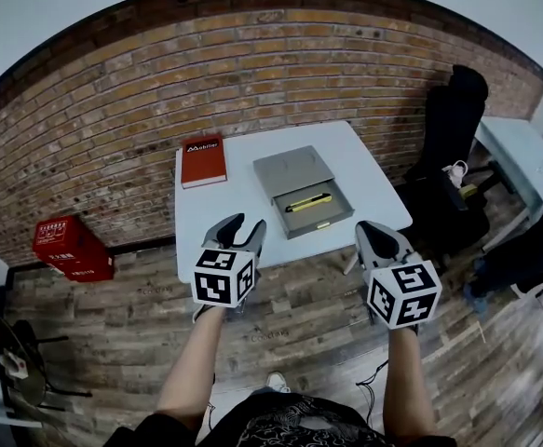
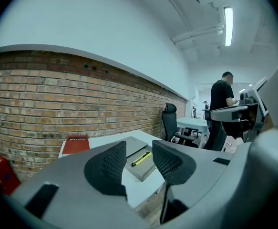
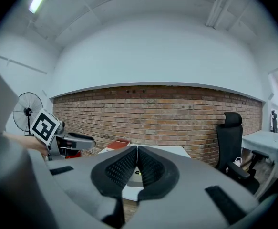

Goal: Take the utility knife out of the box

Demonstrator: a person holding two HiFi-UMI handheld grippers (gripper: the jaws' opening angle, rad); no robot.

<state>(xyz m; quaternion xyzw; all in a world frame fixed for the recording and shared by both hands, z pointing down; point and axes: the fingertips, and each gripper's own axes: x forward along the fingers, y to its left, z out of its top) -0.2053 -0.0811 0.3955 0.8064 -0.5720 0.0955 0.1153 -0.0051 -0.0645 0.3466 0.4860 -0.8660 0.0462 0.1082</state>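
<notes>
A yellow utility knife [image 1: 308, 202] lies in the open tray of a grey box [image 1: 323, 223] on the white table [image 1: 375, 186], with the box's lid beside the tray toward the wall. My left gripper [image 1: 241, 227] hovers over the table's near edge, left of the box, open with nothing between its fingers. Through the gap in the left gripper view [image 2: 139, 148] I see the knife [image 2: 141, 159] in the box [image 2: 144, 170] well ahead. My right gripper [image 1: 381, 237] hangs off the near right corner of the table, jaws shut and empty [image 3: 137, 150].
A red book [image 1: 203, 161] lies at the table's far left. A brick wall runs behind. A red crate [image 1: 71, 247] and a fan [image 1: 10, 361] stand on the floor at left. A black chair [image 1: 453, 119] and second table [image 1: 522, 156] are at right; a person [image 2: 222, 99] stands there.
</notes>
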